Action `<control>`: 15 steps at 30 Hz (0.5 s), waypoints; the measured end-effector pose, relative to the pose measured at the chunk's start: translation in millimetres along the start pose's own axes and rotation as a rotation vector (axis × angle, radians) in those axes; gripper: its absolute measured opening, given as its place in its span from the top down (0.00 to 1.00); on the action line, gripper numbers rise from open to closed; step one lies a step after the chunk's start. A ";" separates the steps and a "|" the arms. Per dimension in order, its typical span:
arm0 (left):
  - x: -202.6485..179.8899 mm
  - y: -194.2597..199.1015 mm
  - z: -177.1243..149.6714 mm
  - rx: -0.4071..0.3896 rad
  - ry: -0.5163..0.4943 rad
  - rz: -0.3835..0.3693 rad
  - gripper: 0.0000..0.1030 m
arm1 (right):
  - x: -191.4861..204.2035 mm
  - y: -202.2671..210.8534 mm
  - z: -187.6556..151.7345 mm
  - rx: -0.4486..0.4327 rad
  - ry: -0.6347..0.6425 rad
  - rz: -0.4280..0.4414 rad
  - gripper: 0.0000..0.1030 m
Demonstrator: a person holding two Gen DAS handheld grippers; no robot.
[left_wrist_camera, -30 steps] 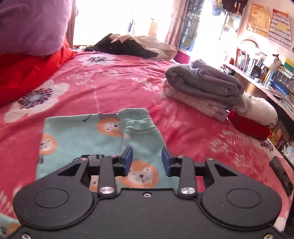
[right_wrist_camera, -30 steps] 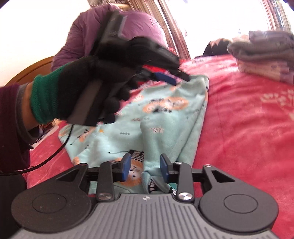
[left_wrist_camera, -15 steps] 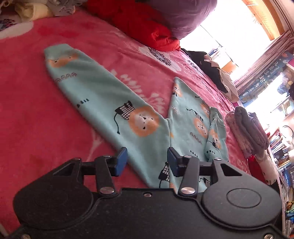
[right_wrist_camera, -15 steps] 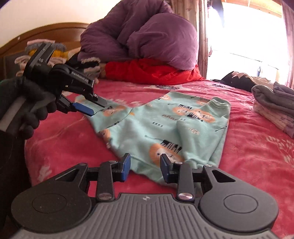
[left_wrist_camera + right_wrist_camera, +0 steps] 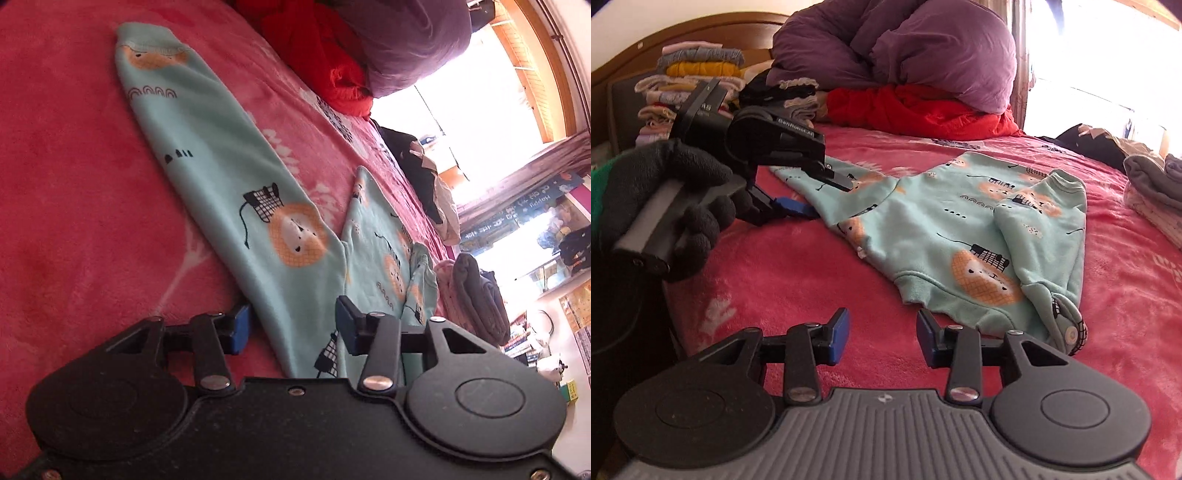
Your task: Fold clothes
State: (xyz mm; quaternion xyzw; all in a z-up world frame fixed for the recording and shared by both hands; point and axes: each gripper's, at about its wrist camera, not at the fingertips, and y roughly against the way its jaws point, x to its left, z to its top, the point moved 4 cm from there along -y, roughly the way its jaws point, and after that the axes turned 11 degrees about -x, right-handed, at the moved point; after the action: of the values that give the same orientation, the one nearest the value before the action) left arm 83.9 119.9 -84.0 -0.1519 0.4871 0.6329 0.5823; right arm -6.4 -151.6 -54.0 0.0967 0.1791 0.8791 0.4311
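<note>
Across the bed (image 5: 798, 266), the sleeve (image 5: 207, 155) stretches away between the left hand-held gripper's (image 5: 291, 328) just-narrowed, part-open jaws, ungripped; the right hand-held gripper (image 5: 882, 332) is farther.

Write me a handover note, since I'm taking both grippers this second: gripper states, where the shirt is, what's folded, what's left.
Left gripper: jaws have just been closing with the near edge of the spread sleeve between them. A gap shows, so it is not clamped.
Right gripper: open and empty, jaws just opening further, over the blanket short of the shirt hem.
Shirt: flat on the blanket.
Done: the other sleeve is folded over the body.
Left: probably grip the spread sleeve, fold it across, then fold the body.
</note>
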 end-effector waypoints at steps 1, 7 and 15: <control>3.9 -1.4 1.8 -0.010 0.020 0.006 0.70 | -3.0 0.8 0.9 -0.010 -0.023 -0.001 0.60; 10.7 -5.1 11.1 -0.041 0.076 -0.028 0.83 | -25.0 5.1 6.4 -0.080 -0.138 -0.013 0.60; -27.6 9.3 13.1 -0.116 -0.181 -0.060 0.91 | -55.4 0.7 8.2 -0.151 -0.293 -0.020 0.60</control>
State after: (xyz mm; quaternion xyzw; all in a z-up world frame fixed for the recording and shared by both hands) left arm 88.2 115.4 -52.6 -0.1420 0.3902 0.6534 0.6330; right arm 29.5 -194.0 -47.1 0.1896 0.0487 0.8622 0.4672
